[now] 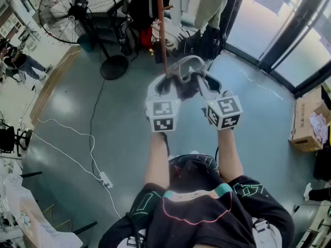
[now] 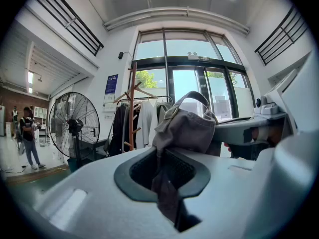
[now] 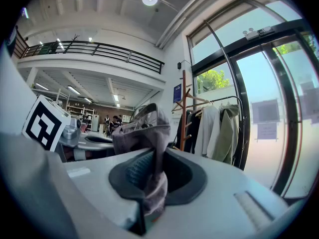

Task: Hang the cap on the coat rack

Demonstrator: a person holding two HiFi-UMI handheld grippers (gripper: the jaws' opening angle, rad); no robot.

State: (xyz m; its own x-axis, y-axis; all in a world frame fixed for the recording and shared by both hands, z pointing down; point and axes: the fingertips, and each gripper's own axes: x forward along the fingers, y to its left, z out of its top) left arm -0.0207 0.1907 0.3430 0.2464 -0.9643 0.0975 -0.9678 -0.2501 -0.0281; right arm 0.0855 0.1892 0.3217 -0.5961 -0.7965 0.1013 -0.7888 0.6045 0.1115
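Pinching the cap (image 1: 187,71) by its fabric on each side, the left gripper (image 1: 163,89) and right gripper (image 1: 213,93) hold it just before the coat rack (image 1: 161,25). Best keep it spread, raise it, and lower its opening over a peg (image 2: 144,90).

Black T-shirt (image 1: 199,213) with coloured line print

Cap (image 1: 187,81) in left claw (image 1: 165,84), right claw (image 1: 206,87)

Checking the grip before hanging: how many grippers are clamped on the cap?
2. The left gripper pinches the cap fabric on the person's left; the right gripper pinches its other side. Both hold it up near the coat rack.
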